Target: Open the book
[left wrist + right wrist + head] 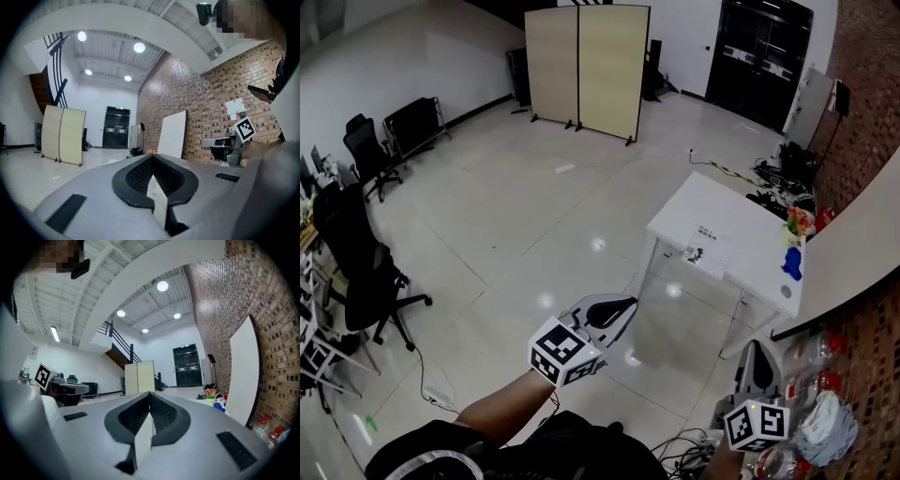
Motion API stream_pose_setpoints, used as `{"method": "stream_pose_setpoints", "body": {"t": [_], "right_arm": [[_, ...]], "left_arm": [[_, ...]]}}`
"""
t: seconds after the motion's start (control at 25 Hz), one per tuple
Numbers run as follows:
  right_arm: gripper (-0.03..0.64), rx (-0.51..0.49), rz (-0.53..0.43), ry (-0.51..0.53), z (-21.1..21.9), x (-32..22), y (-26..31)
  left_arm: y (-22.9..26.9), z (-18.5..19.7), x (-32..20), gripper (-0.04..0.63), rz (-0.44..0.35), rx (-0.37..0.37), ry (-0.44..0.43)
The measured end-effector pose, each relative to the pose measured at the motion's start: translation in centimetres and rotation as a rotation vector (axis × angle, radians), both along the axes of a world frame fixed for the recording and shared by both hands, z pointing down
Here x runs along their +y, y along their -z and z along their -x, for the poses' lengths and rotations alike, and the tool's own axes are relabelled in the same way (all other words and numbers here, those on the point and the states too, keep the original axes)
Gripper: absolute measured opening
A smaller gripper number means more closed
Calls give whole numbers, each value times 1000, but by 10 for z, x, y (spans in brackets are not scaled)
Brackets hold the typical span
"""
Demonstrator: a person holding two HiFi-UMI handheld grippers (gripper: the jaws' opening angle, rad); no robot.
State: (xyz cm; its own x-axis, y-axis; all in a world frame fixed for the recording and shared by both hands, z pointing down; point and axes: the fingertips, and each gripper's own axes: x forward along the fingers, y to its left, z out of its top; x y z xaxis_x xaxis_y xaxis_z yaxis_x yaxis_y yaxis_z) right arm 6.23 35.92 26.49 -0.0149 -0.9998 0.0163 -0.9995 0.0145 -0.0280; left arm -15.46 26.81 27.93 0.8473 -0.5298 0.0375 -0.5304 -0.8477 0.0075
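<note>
Lying on the white rectangular table, the thin white book (probably light, floppy) is best pinched by its cover edge; the grey left gripper and right gripper are clenched, empty.

Open floor lies ahead and left; a white desk blocks far right, and bottles crowd near right.

A white table bears a printed sheet, with a blue object at its right edge; beyond it stand a beige folding screen and black doors; black office chairs sit well to its left.
</note>
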Motion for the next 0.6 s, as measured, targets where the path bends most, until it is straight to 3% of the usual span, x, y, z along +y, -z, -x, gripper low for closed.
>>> {"method": "stream_pose_setpoints", "body": {"t": [0.16,0.44,0.6], "right_arm": [[-2,-23,12,6,-35,-38,-3],[-2,-42,50,-19,-94,-142,-45],[-2,-22,59,-40,-110,-201,-48]], "left_arm": [[12,-27,-42,-3,-20,-18,34],[-24,-95,-143,-3,-14,-48,-13],[-26,-119,-211,-3,-20,-25,-34]]}}
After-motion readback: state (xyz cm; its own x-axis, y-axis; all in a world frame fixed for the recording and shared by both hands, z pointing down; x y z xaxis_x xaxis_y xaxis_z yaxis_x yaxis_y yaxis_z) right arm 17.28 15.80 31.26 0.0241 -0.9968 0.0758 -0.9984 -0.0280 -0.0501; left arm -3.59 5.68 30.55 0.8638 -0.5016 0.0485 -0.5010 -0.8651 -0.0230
